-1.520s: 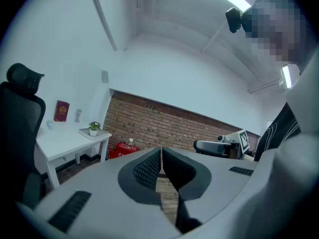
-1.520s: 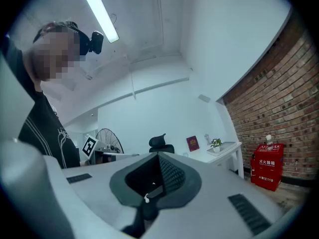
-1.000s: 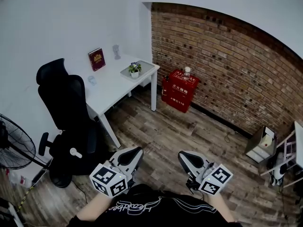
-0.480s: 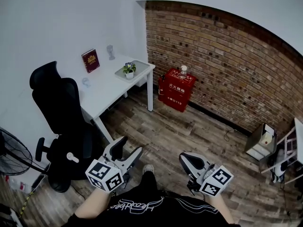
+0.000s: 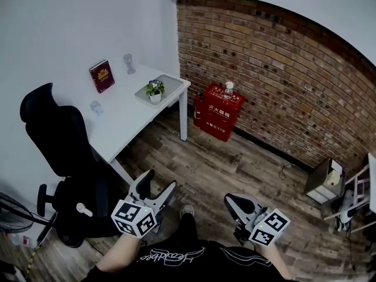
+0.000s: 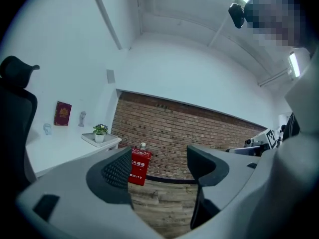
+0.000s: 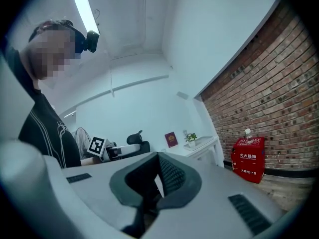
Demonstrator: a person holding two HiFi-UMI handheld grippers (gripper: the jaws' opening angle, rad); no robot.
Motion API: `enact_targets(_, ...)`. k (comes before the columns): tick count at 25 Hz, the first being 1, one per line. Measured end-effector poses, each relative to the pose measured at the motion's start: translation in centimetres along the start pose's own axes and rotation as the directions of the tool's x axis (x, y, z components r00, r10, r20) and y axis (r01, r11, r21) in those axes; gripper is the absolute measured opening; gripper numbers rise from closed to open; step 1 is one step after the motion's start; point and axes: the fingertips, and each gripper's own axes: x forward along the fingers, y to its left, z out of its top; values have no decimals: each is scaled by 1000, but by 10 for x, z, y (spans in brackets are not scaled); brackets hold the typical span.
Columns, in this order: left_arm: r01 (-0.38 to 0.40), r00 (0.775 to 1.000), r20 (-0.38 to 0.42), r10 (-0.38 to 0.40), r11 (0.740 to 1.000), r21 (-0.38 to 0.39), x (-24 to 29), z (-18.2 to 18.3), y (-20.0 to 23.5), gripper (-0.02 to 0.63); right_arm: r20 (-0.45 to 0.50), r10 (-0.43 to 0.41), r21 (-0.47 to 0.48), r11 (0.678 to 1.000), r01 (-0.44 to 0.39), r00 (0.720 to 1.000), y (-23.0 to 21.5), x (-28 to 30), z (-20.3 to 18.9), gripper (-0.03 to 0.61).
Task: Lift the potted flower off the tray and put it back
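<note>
The potted flower (image 5: 155, 89), green leaves in a small white pot, stands on a grey tray (image 5: 166, 86) at the far corner of the white desk (image 5: 120, 119). It also shows small in the left gripper view as the potted flower (image 6: 100, 132) and in the right gripper view as the potted flower (image 7: 191, 138). Both grippers are held low near the person's body, far from the desk. My left gripper (image 5: 157, 187) has its jaws opening, with nothing between them. My right gripper (image 5: 237, 205) is shut and empty.
A black office chair (image 5: 56, 135) stands at the desk's near side. A red box (image 5: 218, 111) with a bottle (image 5: 228, 89) on top sits against the brick wall. A book (image 5: 101, 76), a figurine (image 5: 128, 62) and a glass (image 5: 96, 107) are on the desk. A fan (image 5: 9, 216) is at lower left.
The left gripper's jaws have gone from shut to spread apart. Both grippers have sunk slightly in the head view, and the desk has shifted left in the picture.
</note>
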Motion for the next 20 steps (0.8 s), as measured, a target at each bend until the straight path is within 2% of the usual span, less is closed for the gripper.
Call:
enact_targets(9, -98, 994, -61, 94, 993, -64, 127, 16, 135, 351, -81, 45, 31, 999, -43, 996, -113, 150, 41, 2)
enact_targets(14, -121, 991, -73, 117, 991, -59, 186, 36, 191, 351, -102, 78, 14, 997, -77, 992, -165, 227, 69, 3)
enact_targets(20, -168, 983, -78, 164, 985, -36, 227, 54, 234, 351, -91, 105, 30, 994, -102, 990, -207, 276, 84, 3)
